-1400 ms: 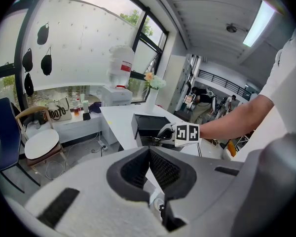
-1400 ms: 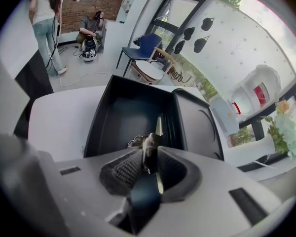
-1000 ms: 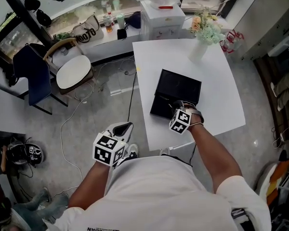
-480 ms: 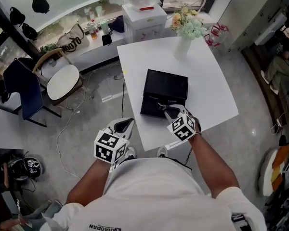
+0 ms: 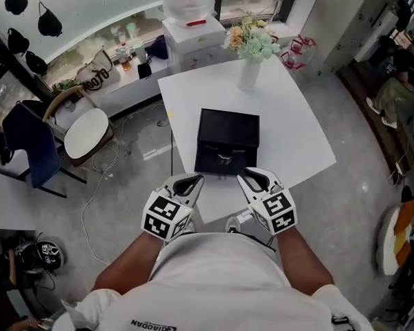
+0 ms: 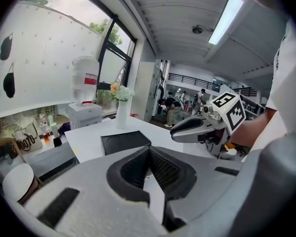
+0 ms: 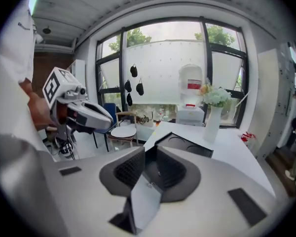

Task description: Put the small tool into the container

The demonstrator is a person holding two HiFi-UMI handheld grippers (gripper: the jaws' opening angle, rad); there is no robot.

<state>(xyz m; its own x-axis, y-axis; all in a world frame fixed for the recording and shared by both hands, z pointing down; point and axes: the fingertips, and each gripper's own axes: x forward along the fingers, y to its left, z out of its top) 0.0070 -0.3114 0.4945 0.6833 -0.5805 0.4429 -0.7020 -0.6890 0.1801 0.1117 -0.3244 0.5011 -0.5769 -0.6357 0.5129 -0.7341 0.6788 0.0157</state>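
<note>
- Pulled back and up from the box, our right gripper [image 5: 253,176] hangs empty, its jaws just narrowed but apart; our left gripper [image 5: 188,181] is pinched closed on nothing.
- Beyond, the small tool [image 5: 225,158] appears to lie inside the black container [image 5: 228,133]; the placing looks done, so we need only withdraw.

The container [image 5: 227,141] looks matt black to me, smooth-sided and most likely plastic, with faint round recesses pressed into its lid. A small tool [image 5: 224,158] at its near edge glints like bare metal, though it is too small for me to tell more. The surface [image 5: 290,116] beneath is smooth flat white with hardly any shine. The left gripper [image 6: 149,150] has a matt grey plastic shell, slightly grainy, and its fingers [image 6: 165,170] carry black, finely ribbed, rubbery-looking pads. The vase [image 5: 248,74] is glossy white. The floor [image 5: 359,185] is pale grey, faintly polished. The person's shirt [image 5: 214,274] is plain white cloth.
</note>
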